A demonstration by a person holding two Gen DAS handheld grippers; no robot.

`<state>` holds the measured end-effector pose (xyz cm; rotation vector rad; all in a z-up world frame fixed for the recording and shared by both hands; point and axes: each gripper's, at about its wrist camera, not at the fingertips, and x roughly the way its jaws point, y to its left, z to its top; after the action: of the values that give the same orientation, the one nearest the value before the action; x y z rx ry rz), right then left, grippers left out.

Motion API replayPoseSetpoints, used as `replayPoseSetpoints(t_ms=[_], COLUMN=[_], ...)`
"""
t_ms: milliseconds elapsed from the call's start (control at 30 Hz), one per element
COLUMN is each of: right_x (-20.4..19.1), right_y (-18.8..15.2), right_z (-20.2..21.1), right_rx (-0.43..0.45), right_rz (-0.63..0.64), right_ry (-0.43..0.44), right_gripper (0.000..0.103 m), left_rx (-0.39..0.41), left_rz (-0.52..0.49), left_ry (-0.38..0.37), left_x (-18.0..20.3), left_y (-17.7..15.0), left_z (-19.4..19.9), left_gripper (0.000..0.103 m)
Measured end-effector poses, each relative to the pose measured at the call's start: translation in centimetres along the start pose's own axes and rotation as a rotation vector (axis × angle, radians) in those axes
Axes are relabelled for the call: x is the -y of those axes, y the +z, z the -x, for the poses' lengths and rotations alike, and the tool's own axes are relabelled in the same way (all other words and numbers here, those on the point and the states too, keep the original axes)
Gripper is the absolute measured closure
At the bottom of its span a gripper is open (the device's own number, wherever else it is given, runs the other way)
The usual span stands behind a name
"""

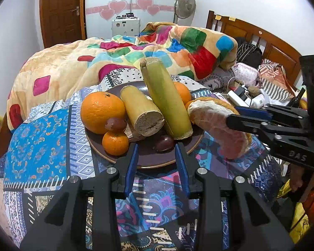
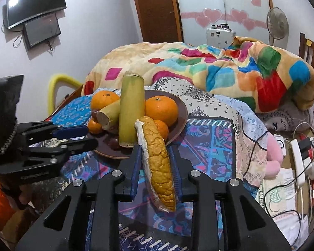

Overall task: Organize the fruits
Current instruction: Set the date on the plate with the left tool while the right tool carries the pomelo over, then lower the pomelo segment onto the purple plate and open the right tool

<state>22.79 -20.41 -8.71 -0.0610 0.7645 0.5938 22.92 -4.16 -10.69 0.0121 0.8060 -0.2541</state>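
A right gripper is closed on a pomelo wedge, its two blue pads pressing the wedge's sides. The wedge hangs above the patterned bedspread, just beside the rim of a dark plate. Its long axis runs away from the gripper, far tip pointing at the fruit, orange rind up, pink flesh down. The left gripper hovers at the plate's near edge, jaws apart and empty. On the plate, two sugarcane pieces lean among oranges.
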Motion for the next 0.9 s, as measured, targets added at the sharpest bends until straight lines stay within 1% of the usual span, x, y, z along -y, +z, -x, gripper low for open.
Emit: replayPoseSetpoints(t_ms=[100, 167, 300, 333, 433, 567, 667, 767, 900], right_x=[-0.2, -0.2, -0.2, -0.1, 0.0, -0.8, -1.7, -2.9, -4.7], right_y=[0.1, 0.2, 0.0, -0.1, -0.2, 0.2, 1.4, 3.1, 5.2], right_z=[-0.7, -1.5, -3.4, -3.5, -3.1, -1.0, 0.6, 1.0, -0.5], right_rx=[-0.024, -0.053, -0.106, -0.106, -0.089, -0.035, 0.004, 0.03, 0.023], right_rz=[0.015, 0.021, 0.016, 0.008, -0.01, 0.008, 0.007, 0.02, 0.018], right_ry=[-0.008, -0.007, 0.014, 0.017, 0.039, 0.02, 0.042, 0.063, 0.123], right_gripper=[0.073, 0.071, 0.071, 0.075, 0.08, 0.08, 0.08, 0.08, 0.08], left_rx=[0.006, 0.009, 0.016, 0.02, 0.033, 0.054, 0.07, 0.088, 0.112], left_rz=[-0.006, -0.015, -0.011, -0.009, -0.002, 0.008, 0.015, 0.025, 0.039], left_ry=[0.002, 0.018, 0.036, 0.041, 0.059, 0.084, 0.093, 0.101, 0.115], left_x=[0.0, -0.1, -0.7, -0.9, -1.8, -2.9, -3.5, -4.2, -5.3], left_y=[-0.1, -0.1, -0.3, -0.3, -0.4, -0.3, -0.1, 0.1, 0.3], left_z=[0.5, 0.6, 1.2, 1.4, 2.0, 2.8, 3.3, 3.7, 3.9], left_gripper=[0.067, 0.067, 0.067, 0.067, 0.067, 0.067, 0.067, 0.066, 0.06])
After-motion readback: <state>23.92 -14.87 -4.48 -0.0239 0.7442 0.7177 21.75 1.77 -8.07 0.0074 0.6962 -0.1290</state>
